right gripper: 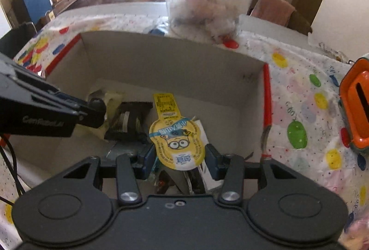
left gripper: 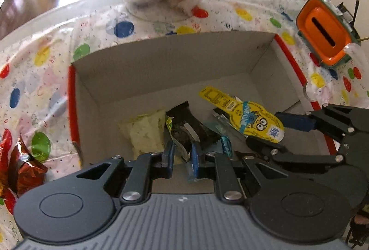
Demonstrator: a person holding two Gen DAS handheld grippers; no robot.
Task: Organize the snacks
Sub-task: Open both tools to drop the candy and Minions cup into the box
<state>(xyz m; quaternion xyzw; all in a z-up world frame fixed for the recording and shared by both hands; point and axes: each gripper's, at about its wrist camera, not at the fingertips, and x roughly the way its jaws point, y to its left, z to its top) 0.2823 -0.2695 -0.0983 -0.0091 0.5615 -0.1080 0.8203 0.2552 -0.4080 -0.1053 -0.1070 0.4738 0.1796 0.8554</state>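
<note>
Left gripper pinches a thin wrapper; right gripper clasps yellow packet

I have both grippers tipped steeply downward, side by side and close together. My left gripper has its fingers drawn in as near each other as they go, pinching a thin wrapper edge between the blue pads. My right gripper has its fingers partly apart, pressed against either side of a yellow snack packet that sticks out forward between them. From the left wrist view the right gripper reaches in from the right edge; from the right wrist view the left one comes in from the left edge.
</note>
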